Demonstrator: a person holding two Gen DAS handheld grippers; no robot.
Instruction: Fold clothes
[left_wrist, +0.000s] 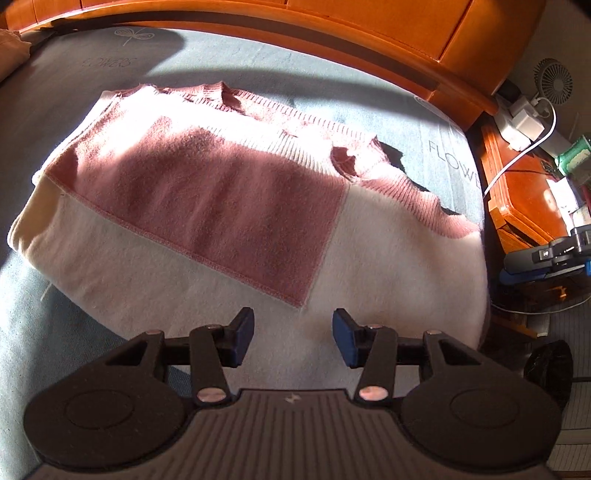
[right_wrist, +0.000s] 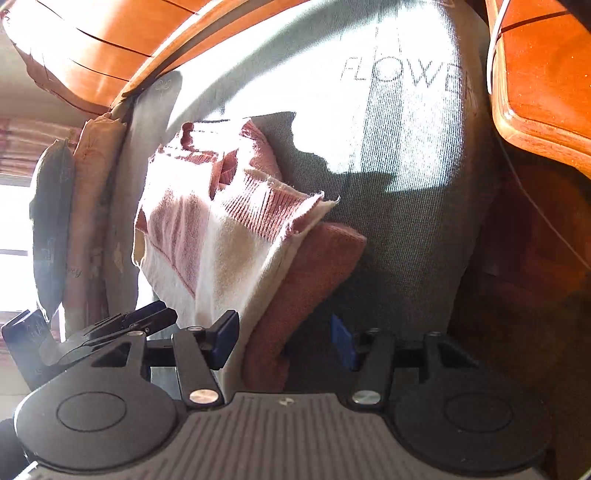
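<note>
— Sunlight is falling across the pink-and-cream knitted sweater (left_wrist: 207, 206) in our left wrist view. What are we seeing there?

— We are looking at it lying folded on the grey-blue bed sheet printed with the word FLOWERS (left_wrist: 258, 66), ribbed pink hem toward the orange wooden headboard (left_wrist: 369, 29). Our left gripper (left_wrist: 293, 339) is hovering just over the sweater's near cream edge, jaws standing wide apart and holding nothing.

— And off to the side?

— We are seeing an orange wooden bedside table (left_wrist: 524, 192) to the right, with white chargers and a white cable (left_wrist: 524, 122) sitting on it and a small white fan (left_wrist: 554, 81) behind them.

— What is the right wrist view giving us?

— We are seeing the same sweater (right_wrist: 221, 229) from its end, layers stacked, with a pink sleeve (right_wrist: 306, 295) sticking out from under the cream layer onto the sheet (right_wrist: 406, 184). Our right gripper (right_wrist: 284, 341) is sitting wide open with that sleeve end lying between its blue-padded fingers (right_wrist: 225, 338); we cannot tell whether either pad is touching it.

— Anything else?

— The left gripper (right_wrist: 110, 328) is showing at the lower left, beside the sweater.
</note>
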